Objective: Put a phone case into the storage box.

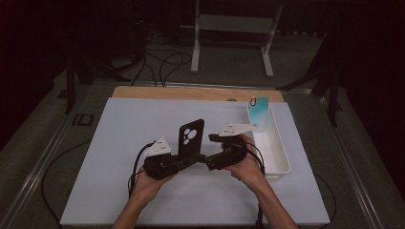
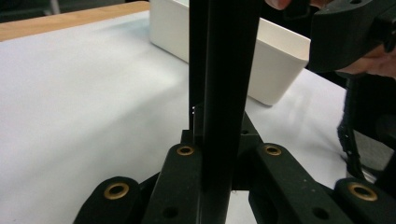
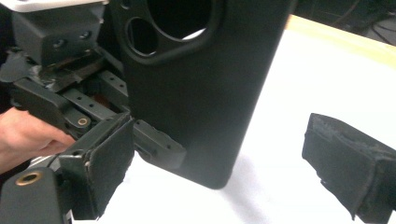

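Here the left gripper (image 1: 184, 161) is clenched on the phone case (image 1: 191, 138), gripping its lower end & holding it upright above the mat (image 1: 119, 133), camera cutouts at top. In the left gripper view the case (image 2: 224, 84) runs up the middle as a thin black edge, pinched btwn the two jaws with no gap showing.

Right gripper (image 1: 210, 162) faces it from the other side, tip close to the case's lower edge. Its jaws stand wide & released: in the right gripper view the pads (image 3: 109, 168) sit well apart, one at left, one at far right, with nothing pressed btwn them. The case (image 3: 201, 93) hangs just ahead of them, nearer the left pad, not touching either as far as can be told. Behind the case in that view is the left gripper (image 3: 60, 93) and part of the left hand (image 3: 28, 135).

Both hands come in from the bottom of the high view; left hand (image 1: 148, 183) under its gripper, right hand (image 1: 246, 164) around its own.

Further out: a white bin (image 1: 277, 148) lies on the mat's right side, just beside the right hand, long axis running away from the person. A teal item (image 1: 259, 110) stands at its far end. The mat covers most of a wooden table (image 1: 191, 92), whose bare strip shows at the far edge. A white frame (image 1: 234, 28) stands on the floor beyond.
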Tool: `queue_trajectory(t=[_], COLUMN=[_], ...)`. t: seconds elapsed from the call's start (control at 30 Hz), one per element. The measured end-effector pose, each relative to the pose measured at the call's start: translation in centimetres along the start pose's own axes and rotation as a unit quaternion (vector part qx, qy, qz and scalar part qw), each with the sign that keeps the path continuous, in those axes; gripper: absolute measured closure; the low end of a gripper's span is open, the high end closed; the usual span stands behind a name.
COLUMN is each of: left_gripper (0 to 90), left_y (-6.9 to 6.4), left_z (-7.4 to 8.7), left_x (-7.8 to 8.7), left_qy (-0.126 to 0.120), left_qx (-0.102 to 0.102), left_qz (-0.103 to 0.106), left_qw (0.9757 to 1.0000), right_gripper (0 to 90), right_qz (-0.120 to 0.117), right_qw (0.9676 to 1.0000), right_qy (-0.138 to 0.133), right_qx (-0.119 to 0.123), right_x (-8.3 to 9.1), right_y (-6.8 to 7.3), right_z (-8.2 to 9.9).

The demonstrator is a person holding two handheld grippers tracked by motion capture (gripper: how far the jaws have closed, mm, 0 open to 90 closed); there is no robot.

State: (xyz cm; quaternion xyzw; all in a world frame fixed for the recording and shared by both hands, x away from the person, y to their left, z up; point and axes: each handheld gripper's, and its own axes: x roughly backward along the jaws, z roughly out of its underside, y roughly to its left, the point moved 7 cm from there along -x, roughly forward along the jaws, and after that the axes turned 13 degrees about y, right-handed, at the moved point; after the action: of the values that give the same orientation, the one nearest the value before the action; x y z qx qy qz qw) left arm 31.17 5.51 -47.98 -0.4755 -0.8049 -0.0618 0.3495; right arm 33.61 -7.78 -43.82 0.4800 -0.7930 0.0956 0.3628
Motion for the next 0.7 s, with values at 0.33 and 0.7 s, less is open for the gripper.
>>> queue_trajectory(t=[0.33,0.7], left_gripper=[85.3,85.3], left_y=[0.6,0.4], left_z=[0.0,0.2], left_x=[0.2,-0.3], left_qy=[-0.011,-0.004], left_qx=[0.018,0.019], left_qz=[-0.042,-0.062], left_qw=[0.9989,0.9979], right_gripper=[8.9,9.1], right_qz=[0.023,0.025], right_qw=[0.9992,0.9975], right_qy=[-0.021,-0.059], right_qx=[-0.026,-0.03], right_x=[0.2,0.3], right_y=[0.0,1.7], right_z=[-1.0,-3.9])
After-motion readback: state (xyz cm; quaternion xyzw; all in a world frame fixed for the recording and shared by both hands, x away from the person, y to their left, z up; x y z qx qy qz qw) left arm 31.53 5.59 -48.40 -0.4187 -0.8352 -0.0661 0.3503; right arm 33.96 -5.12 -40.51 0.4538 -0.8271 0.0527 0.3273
